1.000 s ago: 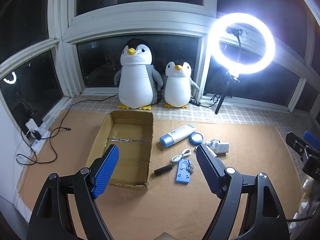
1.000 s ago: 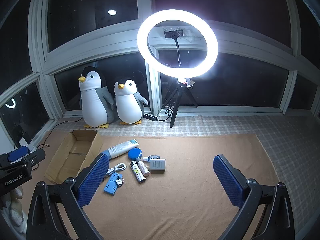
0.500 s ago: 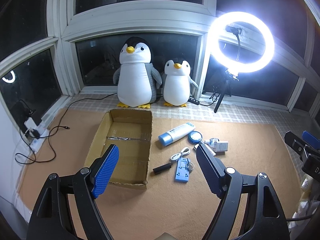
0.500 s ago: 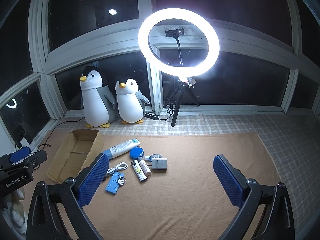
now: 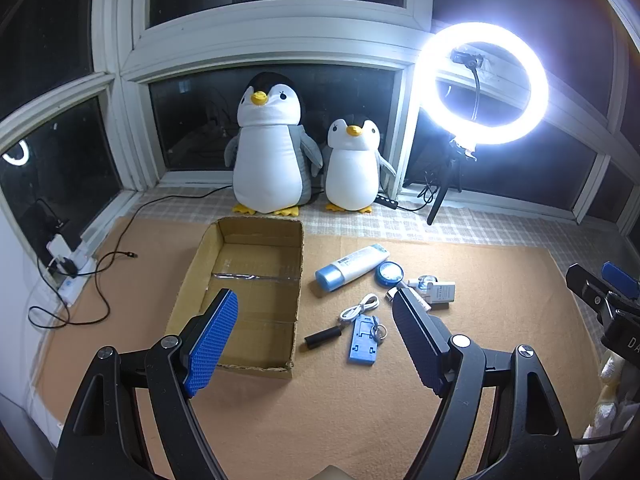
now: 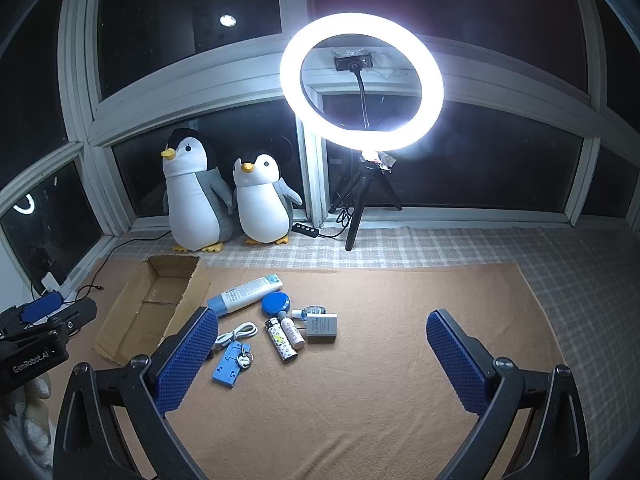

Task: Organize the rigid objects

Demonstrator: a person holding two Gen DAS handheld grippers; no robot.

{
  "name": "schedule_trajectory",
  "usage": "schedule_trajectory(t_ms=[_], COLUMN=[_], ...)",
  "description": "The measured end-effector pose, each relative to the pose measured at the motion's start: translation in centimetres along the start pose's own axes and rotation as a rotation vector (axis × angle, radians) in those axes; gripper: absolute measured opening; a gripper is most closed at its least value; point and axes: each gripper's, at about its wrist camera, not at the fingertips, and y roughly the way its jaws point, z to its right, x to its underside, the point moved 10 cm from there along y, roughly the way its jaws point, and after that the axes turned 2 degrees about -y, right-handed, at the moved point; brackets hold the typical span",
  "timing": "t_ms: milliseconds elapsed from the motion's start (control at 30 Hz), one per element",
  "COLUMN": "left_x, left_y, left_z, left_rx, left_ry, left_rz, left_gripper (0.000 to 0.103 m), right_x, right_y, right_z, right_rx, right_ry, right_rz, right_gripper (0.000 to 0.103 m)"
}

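small items lie scattered on the tan mat (image 6: pixel 360 400) just right of the cardboard box (image 5: pixel 256 240), which sits open with nothing visible inside. nearest the box is a white tube with a blue cap (image 5: pixel 350 266), and beside it a round blue tin (image 5: pixel 389 273). below them are a coiled white cable (image 5: pixel 358 307), a black stick (image 5: pixel 322 337) and a blue plastic stand (image 5: pixel 363 345) with a key ring (image 5: pixel 378 332) touching it. further right, a patterned lighter (image 6: pixel 281 339), a small pink-capped tube (image 6: pixel 291 331), a tiny bottle (image 6: pixel 310 312) and a grey battery pack (image 6: pixel 322 325) sit close together.

left gripper (image 5: pixel 316 340) hangs above the box's near right corner, fingers spread wide, holding nothing. right gripper (image 6: pixel 320 356) hovers over bare mat to the right of the items, likewise spread and holding nothing.

two plush penguins (image 5: pixel 272 152) and a lit ring light (image 6: pixel 362 80) stand by the window.
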Motion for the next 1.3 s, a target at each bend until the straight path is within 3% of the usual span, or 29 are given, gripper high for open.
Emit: schedule_trajectory(t_ms=[1300], left_x=[0.3], left_y=[1.6], left_z=[-1.4], left_rx=[-0.021], left_ry=[-0.008], left_rz=[-0.030], left_gripper=[0.080], right_x=[1.0], right_y=[1.8], right_z=[-1.2], right_rx=[-0.031], right_ry=[-0.008], right_rz=[-0.029], right_gripper=[0.103])
